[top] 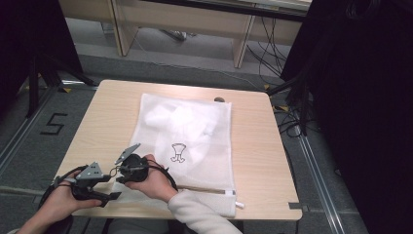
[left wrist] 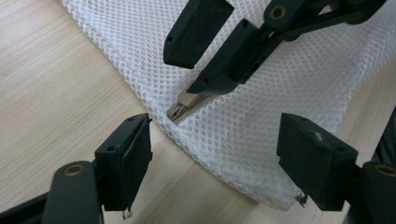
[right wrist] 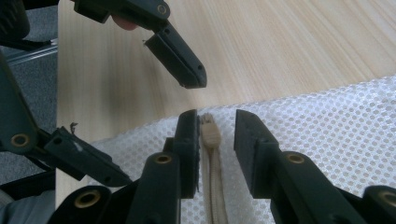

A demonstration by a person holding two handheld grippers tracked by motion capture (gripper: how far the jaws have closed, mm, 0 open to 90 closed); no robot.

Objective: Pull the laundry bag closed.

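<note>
A white mesh laundry bag (top: 204,141) lies flat on the wooden table (top: 258,161) with white clothing (top: 182,122) inside. Its beige zipper (top: 207,189) runs along the near edge. My right gripper (right wrist: 215,116) reaches to the bag's near left corner, open, its jaws on either side of the zipper pull (right wrist: 210,133) with a gap on one side. In the left gripper view the pull (left wrist: 180,106) lies under the right gripper (left wrist: 189,74). My left gripper (left wrist: 215,126) hovers open just off that corner, nothing between its jaws.
A small dark object (top: 219,99) sits at the table's far edge. Black curtains (top: 360,97) stand to the right. Cables (top: 265,53) and wooden furniture legs (top: 241,44) are behind. The floor at left bears a "5" mark (top: 53,124).
</note>
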